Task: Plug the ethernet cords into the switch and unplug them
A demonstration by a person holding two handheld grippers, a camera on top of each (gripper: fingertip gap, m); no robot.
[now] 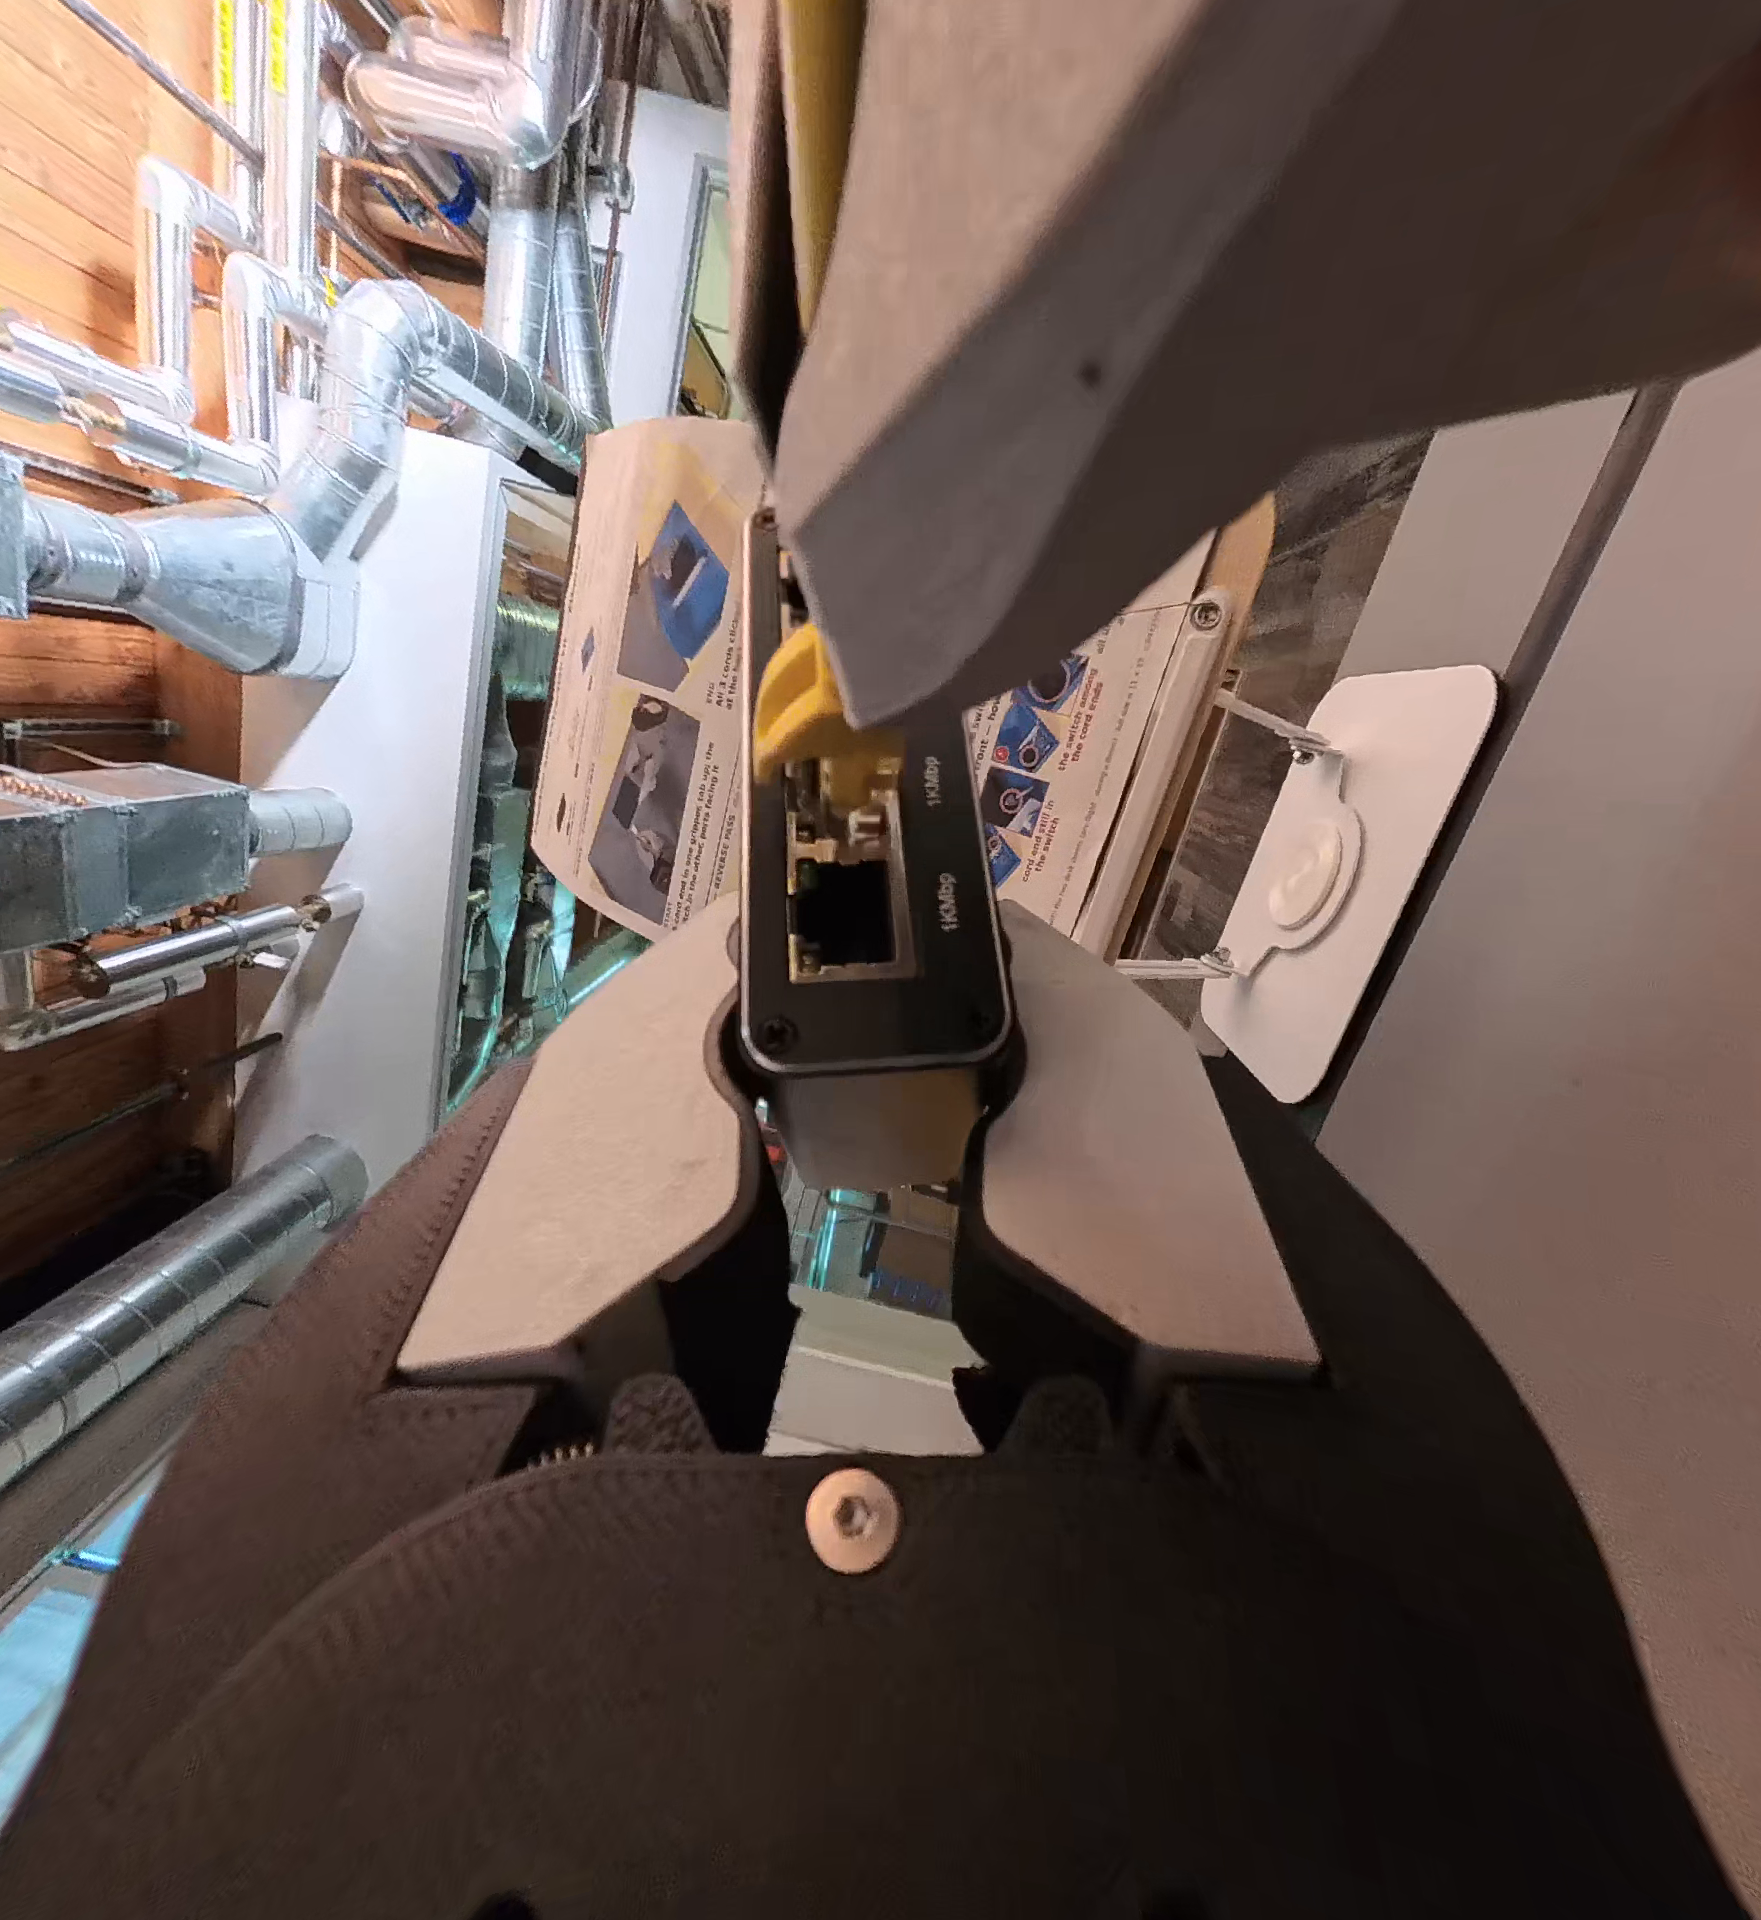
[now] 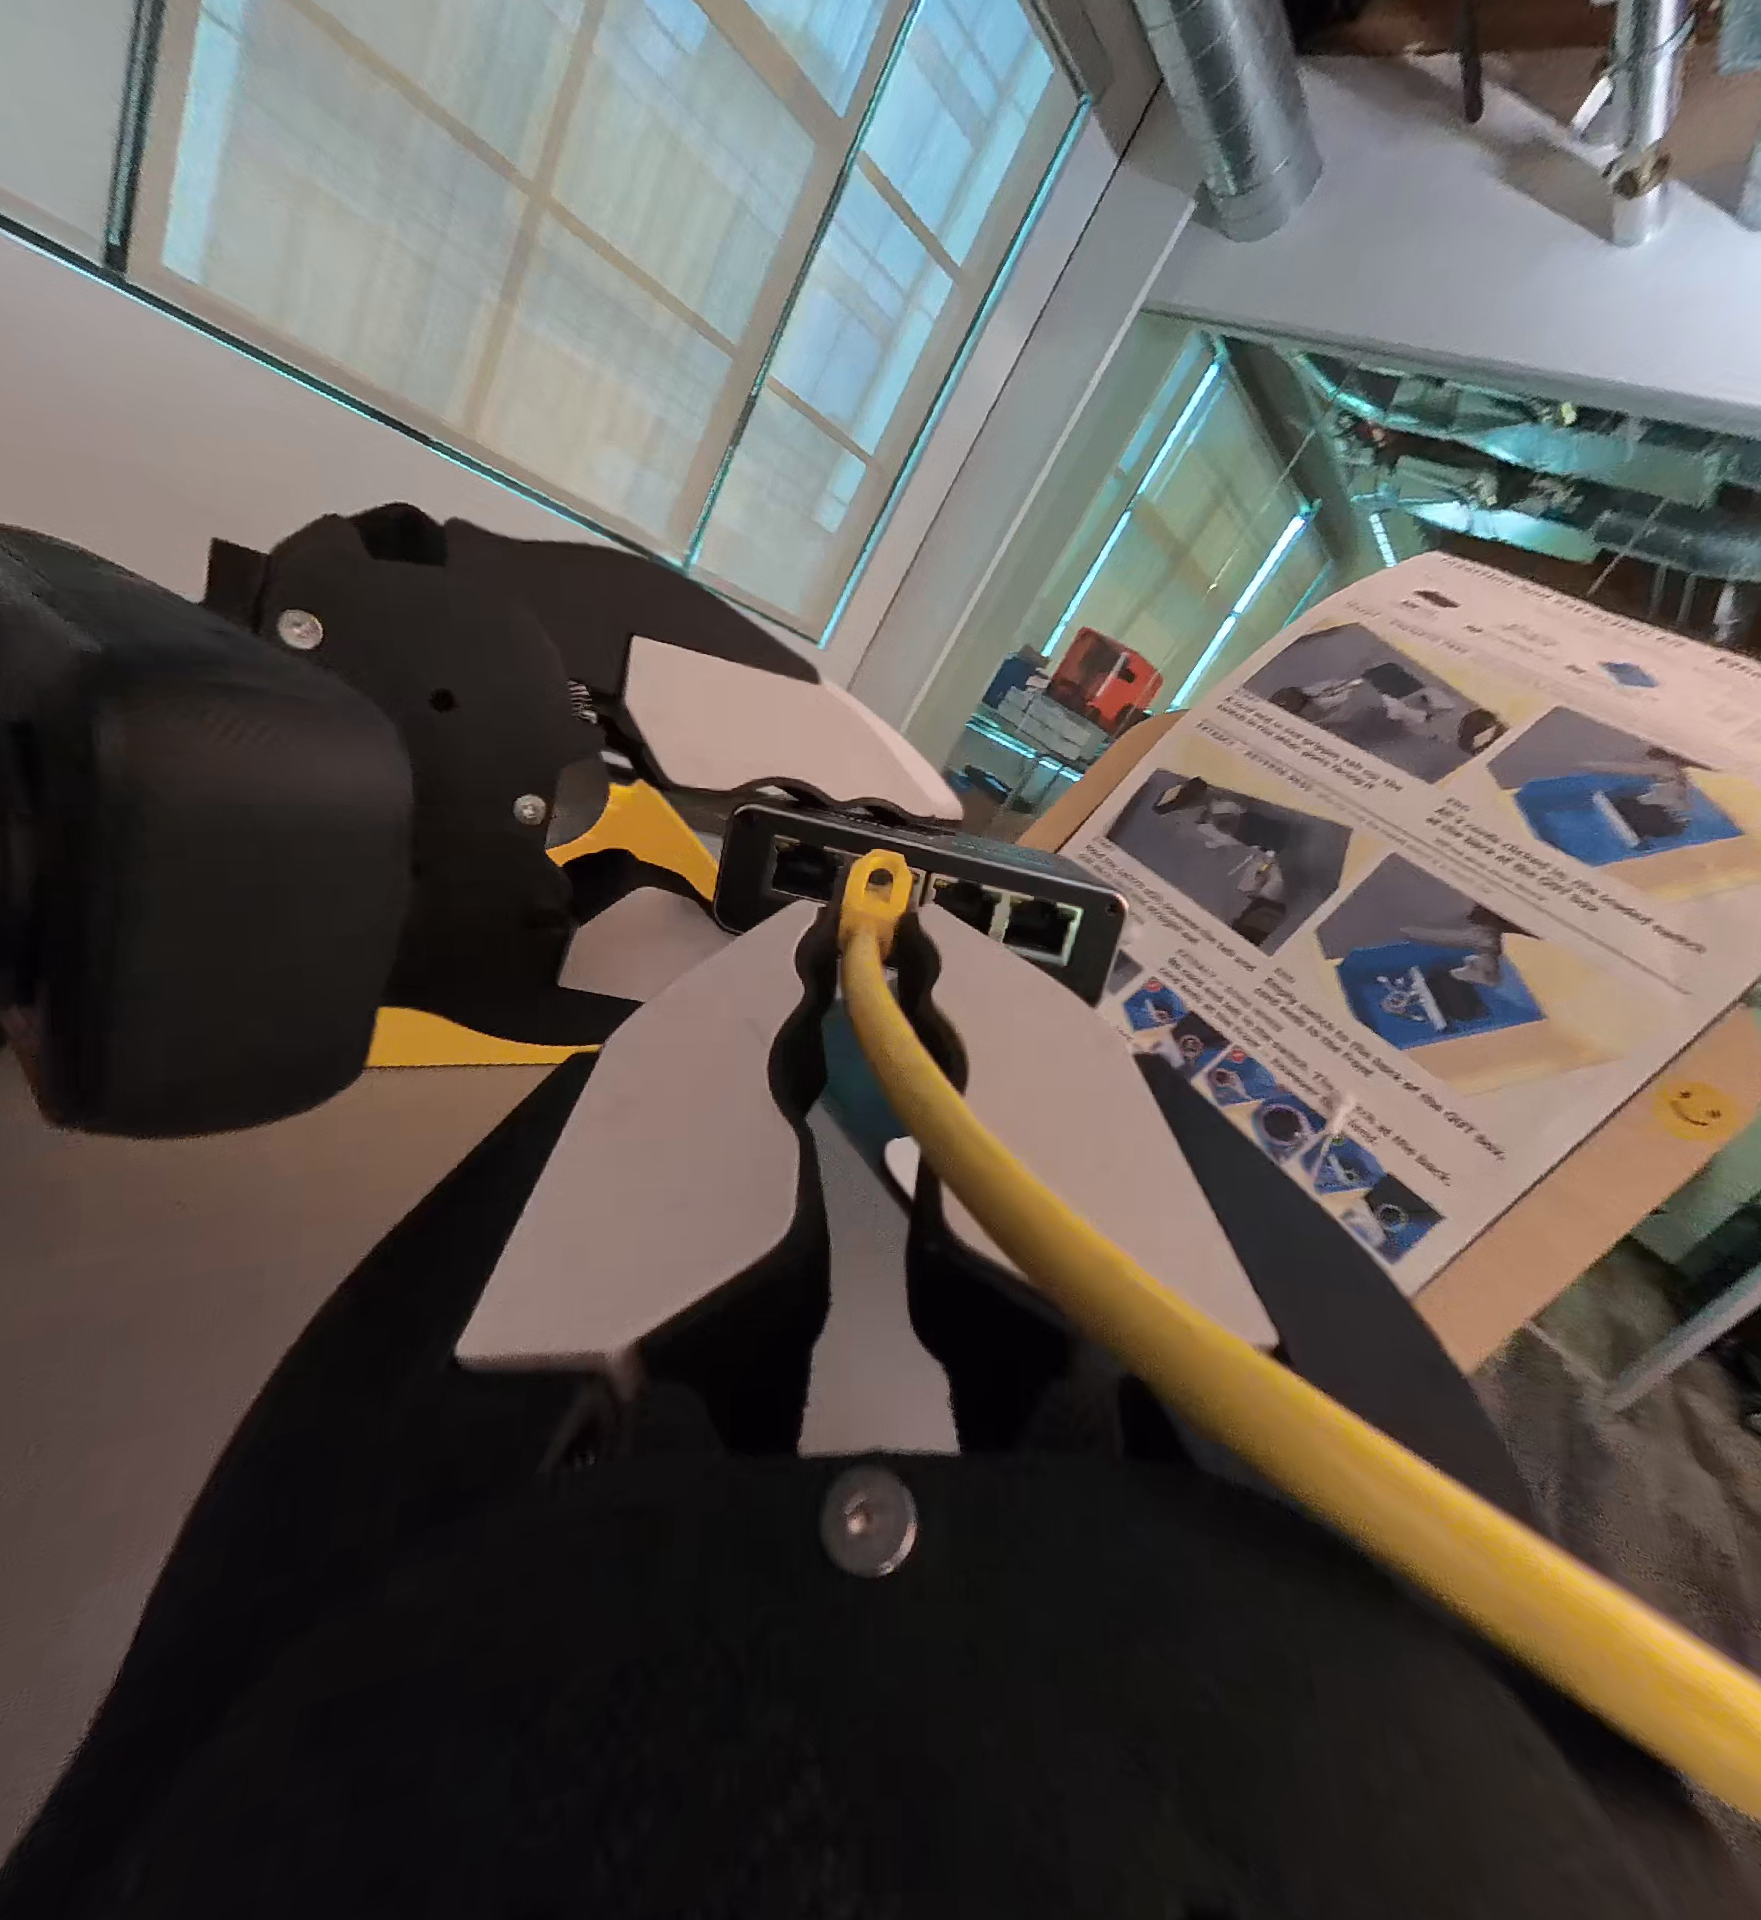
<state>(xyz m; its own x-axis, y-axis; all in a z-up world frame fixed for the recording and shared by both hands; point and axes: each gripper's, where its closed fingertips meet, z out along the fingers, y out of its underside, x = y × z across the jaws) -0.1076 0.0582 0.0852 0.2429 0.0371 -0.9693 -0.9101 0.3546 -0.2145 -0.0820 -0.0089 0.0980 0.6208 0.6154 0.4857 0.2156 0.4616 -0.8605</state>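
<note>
My left gripper [image 1: 871, 1049] is shut on the end of a small black ethernet switch [image 1: 876, 997], held up in the air with its ports facing the camera. One port [image 1: 845, 925] nearest my fingers is empty. A yellow plug [image 1: 814, 727] sits at the port above it. The right gripper's grey finger [image 1: 1011, 416] comes down from the top onto that plug. In the right wrist view, my right gripper [image 2: 871, 935] is shut on the yellow plug [image 2: 876, 894] at the switch [image 2: 1052, 894]. The yellow cord [image 2: 1271, 1392] trails to the lower right. The left gripper [image 2: 440, 748] holds the switch's left end.
An instruction sheet [image 2: 1427, 883] on a cardboard stand stands behind the switch; it also shows in the left wrist view [image 1: 637, 675]. A grey tabletop [image 2: 128, 1247] lies below. Windows [image 2: 543, 260] and silver ducts [image 1: 232, 520] are farther off. A white bracket [image 1: 1364, 873] sits at the right. Across from one pair of fingers to the other is roughly 7 centimetres.
</note>
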